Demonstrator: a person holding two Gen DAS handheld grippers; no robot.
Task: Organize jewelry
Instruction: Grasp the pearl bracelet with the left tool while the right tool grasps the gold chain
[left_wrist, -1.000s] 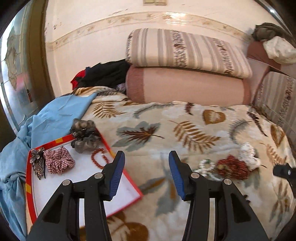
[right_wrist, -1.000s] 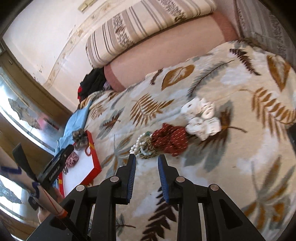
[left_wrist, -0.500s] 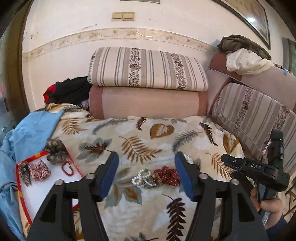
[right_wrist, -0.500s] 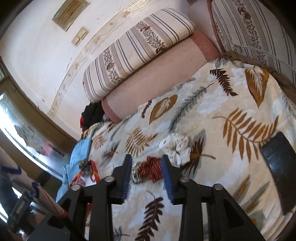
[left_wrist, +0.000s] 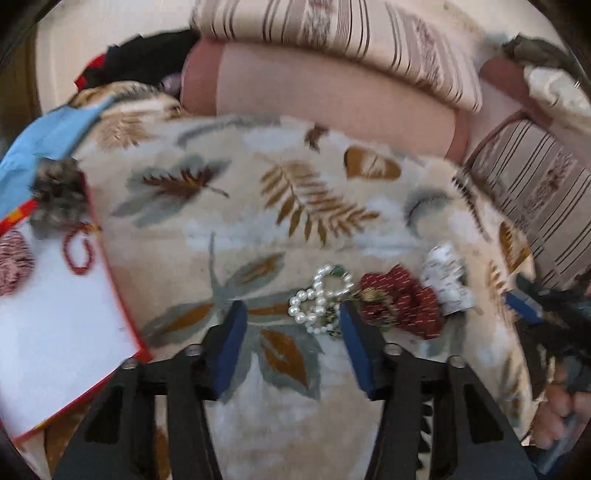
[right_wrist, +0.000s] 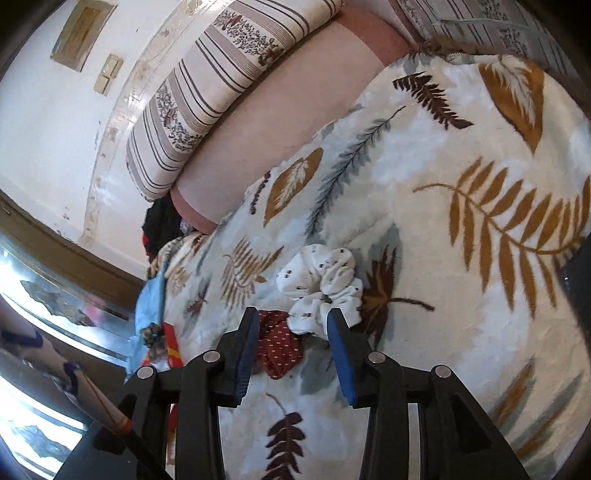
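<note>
On the leaf-print blanket lie a pearl bracelet (left_wrist: 319, 295), a dark red dotted scrunchie (left_wrist: 402, 299) and a white scrunchie (left_wrist: 447, 280). My left gripper (left_wrist: 291, 321) is open, its fingertips just short of the pearls, which lie toward its right finger. My right gripper (right_wrist: 291, 325) is open just above the red scrunchie (right_wrist: 277, 347) and the near edge of the white scrunchie (right_wrist: 321, 280). A white tray with a red rim (left_wrist: 110, 266) at the left holds a red bead bracelet (left_wrist: 77, 251), a checked scrunchie (left_wrist: 13, 258) and a grey-brown hair piece (left_wrist: 55, 199).
Striped and pink bolsters (left_wrist: 332, 88) line the back wall. A striped cushion (left_wrist: 539, 192) stands at the right. Blue cloth (left_wrist: 44, 136) lies beyond the tray. A dark flat object (right_wrist: 580, 280) sits at the right edge of the right wrist view.
My left gripper has swung right from the tray and dropped down to the pearls. My right gripper has opened wider and moved down over the red and white scrunchies.
</note>
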